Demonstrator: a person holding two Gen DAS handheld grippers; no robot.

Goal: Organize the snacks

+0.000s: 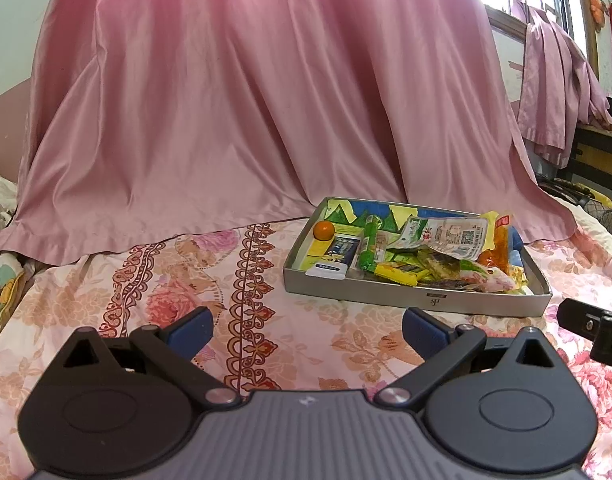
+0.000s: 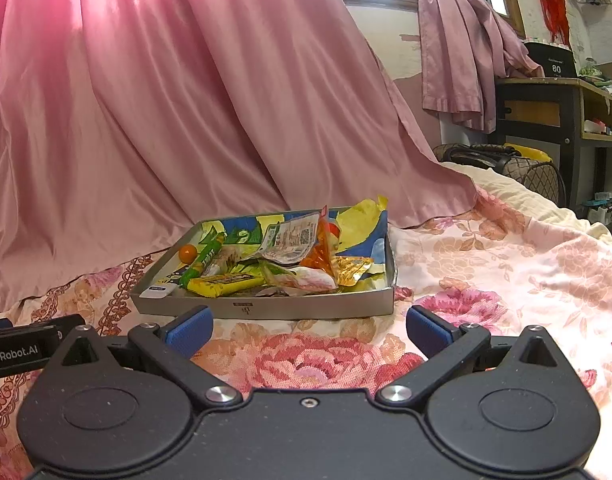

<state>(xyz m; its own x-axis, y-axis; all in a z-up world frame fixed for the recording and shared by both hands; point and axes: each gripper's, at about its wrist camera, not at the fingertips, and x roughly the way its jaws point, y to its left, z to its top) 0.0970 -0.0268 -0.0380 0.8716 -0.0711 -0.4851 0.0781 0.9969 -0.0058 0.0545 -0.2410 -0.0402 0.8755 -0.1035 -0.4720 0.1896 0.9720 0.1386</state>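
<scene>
Snacks heaped in a shallow grey tray [image 1: 418, 300] on a floral bedspread [image 1: 146, 300], with none seen loose on the cloth outside it. Inside, from its left end: a small orange ball [image 1: 323, 230] in the far corner, a white-capped blue packet [image 1: 338, 258], a green stick pack [image 1: 369, 246] with its long axis running near-to-far, a yellow bar [image 2: 226, 283] lying crosswise along the near wall, then a loose pile of crinkled wrappers [image 1: 450, 240] toward the right end, some rising above the rim. Tray's long side turned toward both tools, its printed lining showing at the back wall.

Could fit either snacks already gathered in, or a jumble waiting to be sorted; not settled by these views.

Left gripper [image 1: 308, 330] low over the bedspread, blue pads spread wide, nothing between them; tray ahead and off to its right. Right gripper [image 2: 308, 330] likewise spread wide and empty, tray ahead and slightly left of centre, looming larger in its view, so probably the nearer of the two. Tray thus lying ahead and between the pair, the two tools side by side, each just visible at the edge of the other's view.

Beyond the tray, a pink curtain [image 1: 246, 100] draped down onto the bed; a wooden desk [image 2: 554, 108] off to the right.
</scene>
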